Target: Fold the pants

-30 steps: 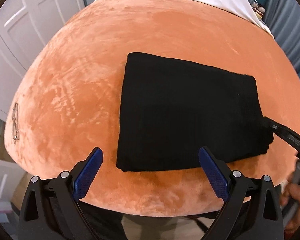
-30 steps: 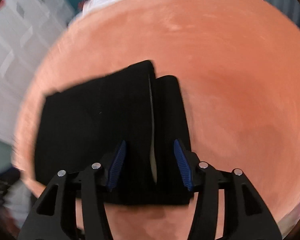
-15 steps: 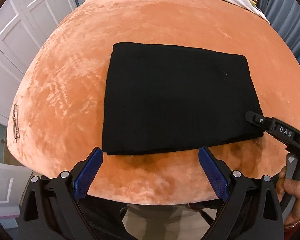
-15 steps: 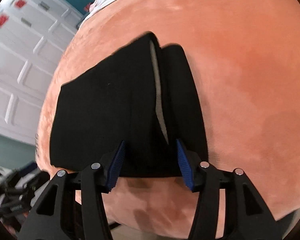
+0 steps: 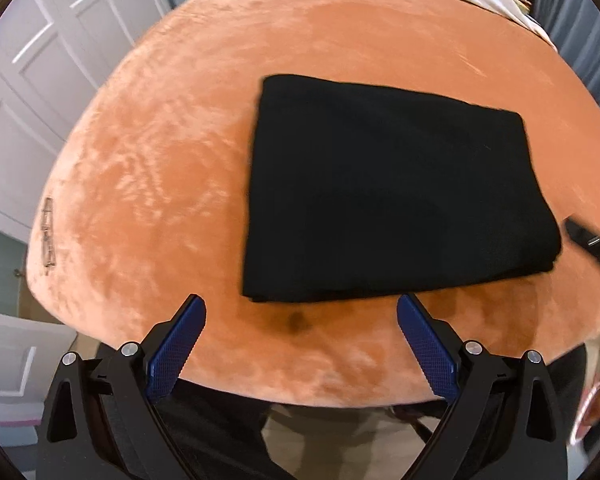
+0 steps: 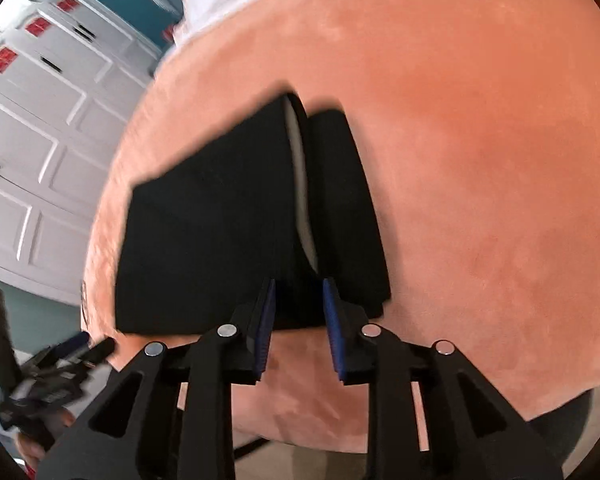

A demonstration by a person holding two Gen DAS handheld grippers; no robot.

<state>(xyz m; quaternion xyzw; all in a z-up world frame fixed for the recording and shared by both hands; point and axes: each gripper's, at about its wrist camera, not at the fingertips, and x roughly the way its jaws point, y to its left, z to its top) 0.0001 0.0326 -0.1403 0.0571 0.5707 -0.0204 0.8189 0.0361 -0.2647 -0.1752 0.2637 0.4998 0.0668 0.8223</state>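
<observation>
Orange velvet bed carried the black pants, folded into a flat rectangle near its front edge. Left gripper hovered just short of them, jaws wide apart, empty. Right gripper sat at the pants' near corner, jaws narrowly parted, gripping nothing. White cupboard doors behind.

The black pants lie folded into a flat rectangle on an orange velvety bed. The left gripper hovers over the bed's near edge, its blue-padded fingers spread wide and clear of the cloth, holding nothing. The tip of the right gripper shows at the right edge, just beside the pants' near right corner. White panelled doors stand to the left.
</observation>
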